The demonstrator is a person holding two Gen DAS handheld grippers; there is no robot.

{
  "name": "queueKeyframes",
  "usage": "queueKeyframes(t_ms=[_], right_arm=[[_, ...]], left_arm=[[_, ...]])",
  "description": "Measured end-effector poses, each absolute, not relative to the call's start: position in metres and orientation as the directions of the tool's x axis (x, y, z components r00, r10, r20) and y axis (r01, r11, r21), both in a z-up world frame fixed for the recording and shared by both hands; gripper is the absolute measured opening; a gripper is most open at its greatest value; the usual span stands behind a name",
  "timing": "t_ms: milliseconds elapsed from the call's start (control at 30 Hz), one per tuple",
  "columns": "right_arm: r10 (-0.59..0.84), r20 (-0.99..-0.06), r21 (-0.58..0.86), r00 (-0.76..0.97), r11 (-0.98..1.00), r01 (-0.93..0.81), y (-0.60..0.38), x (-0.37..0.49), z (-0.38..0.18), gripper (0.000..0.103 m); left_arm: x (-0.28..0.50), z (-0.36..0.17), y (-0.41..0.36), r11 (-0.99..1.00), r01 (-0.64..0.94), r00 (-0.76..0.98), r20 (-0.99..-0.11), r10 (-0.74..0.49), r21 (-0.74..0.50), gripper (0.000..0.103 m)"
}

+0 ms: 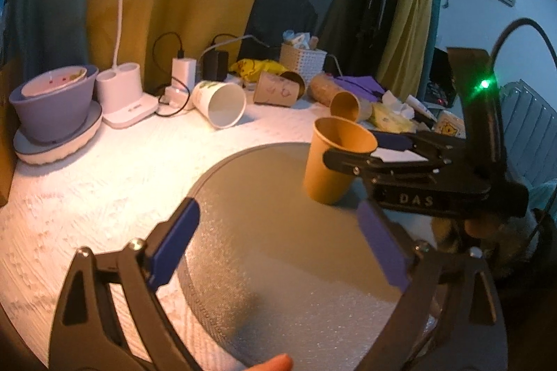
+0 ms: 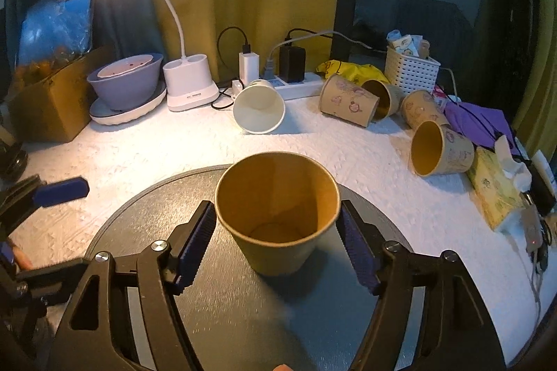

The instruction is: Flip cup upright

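Observation:
A plain brown paper cup (image 2: pixel 278 214) stands upright, mouth up, on a round dark disc (image 2: pixel 226 312). My right gripper (image 2: pixel 276 225) has a finger on each side of the cup near its rim, touching or almost touching it; whether it still grips I cannot tell. In the left wrist view the cup (image 1: pixel 330 169) stands at the disc's far right with the right gripper (image 1: pixel 351 151) around its rim. My left gripper (image 1: pixel 278 231) is open and empty, above the disc (image 1: pixel 278 266), left of the cup.
Several paper cups lie on their sides on the white cloth: a white one (image 2: pixel 259 108) and patterned brown ones (image 2: pixel 348 99) (image 2: pixel 440 150). A lit desk lamp (image 2: pixel 189 89), purple bowl (image 2: pixel 125 82), power strip (image 2: pixel 296 85), white basket (image 2: pixel 410 71) and tissue pack (image 2: pixel 494 190) stand around.

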State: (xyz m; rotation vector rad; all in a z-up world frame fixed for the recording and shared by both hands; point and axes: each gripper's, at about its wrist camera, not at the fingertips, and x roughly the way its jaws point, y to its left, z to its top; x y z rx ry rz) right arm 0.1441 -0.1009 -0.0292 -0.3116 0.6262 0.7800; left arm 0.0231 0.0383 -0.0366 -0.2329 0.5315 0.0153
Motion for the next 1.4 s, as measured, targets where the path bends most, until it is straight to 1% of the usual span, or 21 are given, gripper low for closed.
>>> queueKeyframes(t_ms=[200, 633, 833, 1033, 1167, 1400], right_arm=[[0.549, -0.620, -0.036, 0.561, 0.694, -0.719, -0.119, 0.128, -0.023, 0.074], [0.523, -0.597, -0.035, 0.608, 0.741, -0.671, -0.165, 0.095, -0.009, 0.074], [0.526, -0.571, -0.036, 0.630, 0.751, -0.659, -0.178, 0.082, 0.001, 0.074], [0.540, -0.530, -0.030, 0.653, 0.758, -0.651, -0.189, 0.070, 0.015, 0.074], [0.549, -0.494, -0.022, 0.674, 0.767, -0.641, -0.196, 0.065, 0.024, 0.074], [0.555, -0.461, -0.029, 0.692, 0.770, -0.637, -0.198, 0.061, 0.032, 0.074]], left_arm=[[0.018, -0.032, 0.035, 0.977, -0.063, 0.874, -0.483, -0.044, -0.202, 0.093], [0.008, -0.019, 0.012, 0.985, -0.021, 0.880, -0.471, -0.063, -0.173, 0.093], [-0.003, -0.012, -0.010, 0.991, 0.041, 0.898, -0.430, -0.094, -0.131, 0.093], [-0.018, 0.002, -0.021, 0.994, 0.060, 0.942, -0.326, -0.085, -0.086, 0.093], [-0.021, 0.007, -0.023, 0.996, 0.058, 0.950, -0.304, -0.076, -0.066, 0.093], [-0.026, 0.012, -0.016, 0.995, 0.049, 0.960, -0.272, -0.069, -0.081, 0.094]])
